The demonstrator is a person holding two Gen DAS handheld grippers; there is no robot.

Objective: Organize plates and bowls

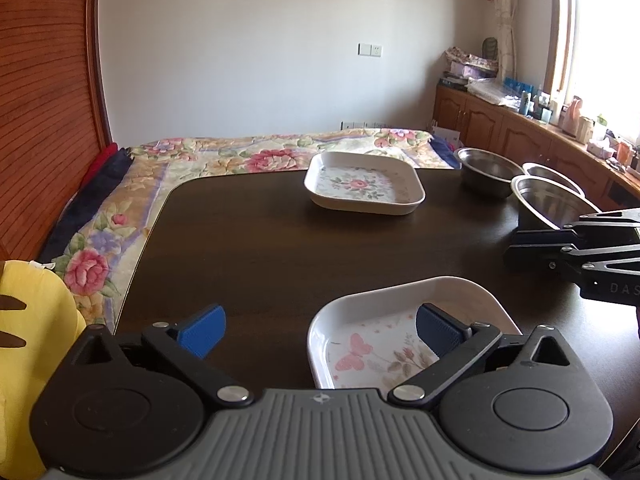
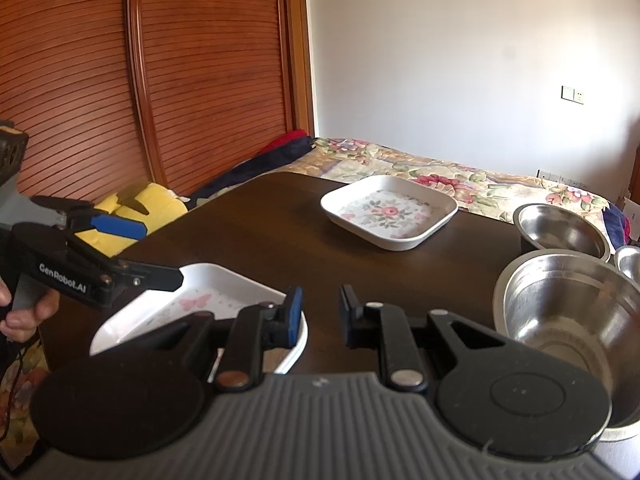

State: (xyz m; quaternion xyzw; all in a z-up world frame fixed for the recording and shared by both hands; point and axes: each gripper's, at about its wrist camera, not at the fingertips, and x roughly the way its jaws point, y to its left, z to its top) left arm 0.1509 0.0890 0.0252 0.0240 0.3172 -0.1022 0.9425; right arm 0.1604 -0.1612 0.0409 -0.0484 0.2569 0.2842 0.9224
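On the dark table (image 1: 260, 240), a white square plate with a butterfly print (image 1: 380, 344) lies close to me. My left gripper (image 1: 320, 334) is open wide; its right finger hangs over that plate's inside and the left finger over bare table. A second white square plate with a flower print (image 1: 364, 182) (image 2: 390, 210) sits at the far side. At the right stand three steel bowls: a near one (image 2: 568, 312), one behind it (image 2: 560, 232), and a third (image 2: 630, 262) cut off by the frame edge. My right gripper (image 2: 320, 314) hovers between the butterfly plate (image 2: 208, 304) and the near bowl, narrowly open and holding nothing.
A bed with a floral blanket (image 1: 240, 156) lies beyond the table's far edge. At the left are a yellow cushion (image 1: 36, 320) and slatted wooden wardrobe doors (image 2: 180, 80). A person's hand (image 2: 24, 316) holds the left gripper's handle. Wooden cabinets (image 1: 500, 128) run along the right wall.
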